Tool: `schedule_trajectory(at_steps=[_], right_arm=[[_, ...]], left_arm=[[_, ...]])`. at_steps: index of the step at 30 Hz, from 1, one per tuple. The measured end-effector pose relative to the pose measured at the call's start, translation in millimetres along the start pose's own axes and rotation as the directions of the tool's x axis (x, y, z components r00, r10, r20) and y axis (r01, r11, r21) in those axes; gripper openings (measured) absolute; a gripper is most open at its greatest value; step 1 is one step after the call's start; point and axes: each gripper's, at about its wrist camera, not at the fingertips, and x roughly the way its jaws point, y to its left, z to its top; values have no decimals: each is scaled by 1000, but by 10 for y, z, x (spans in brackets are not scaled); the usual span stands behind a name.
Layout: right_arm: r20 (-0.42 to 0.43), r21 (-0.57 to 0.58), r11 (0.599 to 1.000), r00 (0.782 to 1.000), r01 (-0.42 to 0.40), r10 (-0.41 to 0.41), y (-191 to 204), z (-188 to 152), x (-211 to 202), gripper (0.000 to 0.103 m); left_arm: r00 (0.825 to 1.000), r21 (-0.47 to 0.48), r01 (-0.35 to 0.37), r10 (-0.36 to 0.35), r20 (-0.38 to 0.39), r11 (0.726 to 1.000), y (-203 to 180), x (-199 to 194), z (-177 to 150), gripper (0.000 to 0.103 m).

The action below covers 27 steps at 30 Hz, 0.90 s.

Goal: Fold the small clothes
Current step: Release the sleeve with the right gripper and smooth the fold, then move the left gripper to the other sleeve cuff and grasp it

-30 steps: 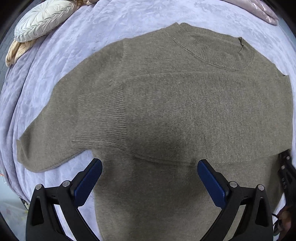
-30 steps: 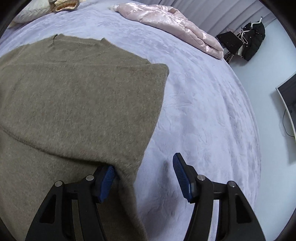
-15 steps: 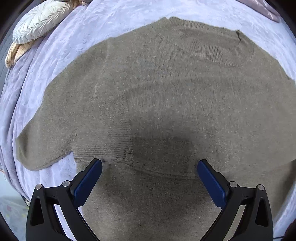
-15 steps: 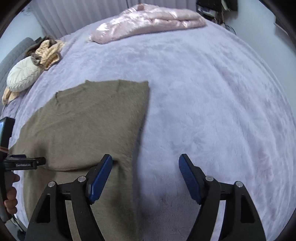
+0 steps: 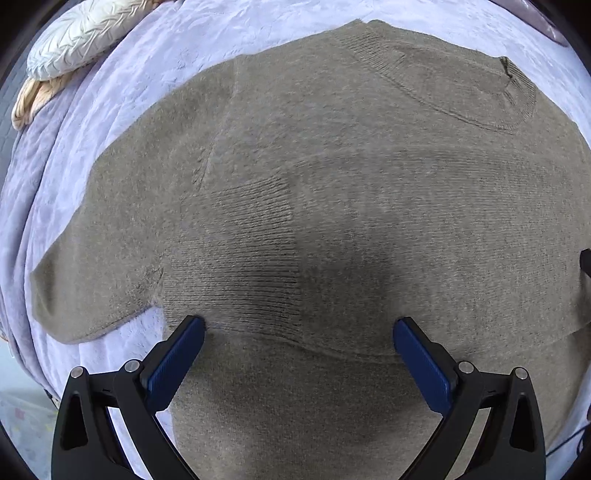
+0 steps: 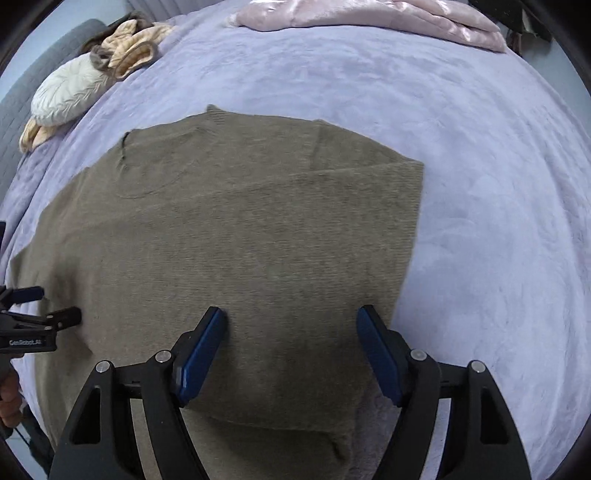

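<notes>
The olive knit sweater (image 5: 351, 206) lies flat on the lavender bed cover (image 6: 480, 184), neck ribbing (image 5: 461, 92) at the far end from me and the hem out of sight under both rigs. One sleeve has been laid across the chest; its ribbed cuff (image 5: 251, 258) sits just ahead of my left hand-held gripper (image 5: 299, 339), and the folded sleeve's lower edge runs crosswise right between that tool's blue pads. The other sleeve (image 5: 85, 280) sticks out loose to the left, off the body and onto the cover.

That loose sleeve is what I judge the next move turns on. Its long axis runs sideways, away from the body, and it lies left of and slightly beyond my left tool, well apart from the right one. So the left hand is the nearer, and I would have to swing it outward to reach the sleeve end.

My left hand-held gripper hangs over the torso with its jaws spread wide, holding nothing. My right hand-held gripper (image 6: 291, 347) is likewise spread and empty, hovering above the already folded straight side edge (image 6: 410, 240), with bare cover beyond.

A cream quilted cushion (image 6: 70, 92) and a pink satin garment (image 6: 369, 14) lie well clear at the far end of the bed.
</notes>
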Motion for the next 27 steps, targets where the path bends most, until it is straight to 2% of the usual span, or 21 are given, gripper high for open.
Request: schedule_trajectory(at_steps=[1,2,3,4,8,11,15,17,18,21,27], right_arm=[[2,21,1000,1000,-9,9,-43,-8,-27,77],[0,23,1000,1000,21,-21,-40,-15,-73,78],[-2,11,995,995,99,-99,-10,-28,-125,78],[9,0,990,990,140,-140,17,-47,-192,78],[30,-6,996,996,84,-84,258,-161,-384,78],[28,-87,991,994,104,-102,571,-258,-338,78],[-75,-164,978,987,131,-145,830,-437,-11,79],[-54,-214,961,980,175,-191,914,-568,-46,80],[-62,-225,960,981,167,-186,937,-614,-76,81],[-128,-219,973,986,76,-106,944,-755,-177,81],[-102,-263,965,994,13,-41,1065,-867,-542,81]], left_arm=[[1000,-4,6,-6,-1,1000,55,-3,-21,103],[1000,-6,6,-6,-1,1000,105,-6,-36,103],[1000,-9,2,-2,2,1000,127,-22,-56,103],[1000,-13,0,0,8,1000,142,-57,-81,103],[999,-13,10,-9,49,1000,108,-261,-240,103],[996,1,13,-13,92,1000,93,-483,-386,103],[984,14,12,-14,178,1000,116,-884,-614,103],[976,11,22,-24,215,1000,132,-1088,-768,103],[973,8,25,-26,231,1000,136,-1177,-809,103],[964,-12,24,-20,266,1000,164,-1401,-867,103],[958,-116,40,-5,285,992,387,-1658,-1115,103]])
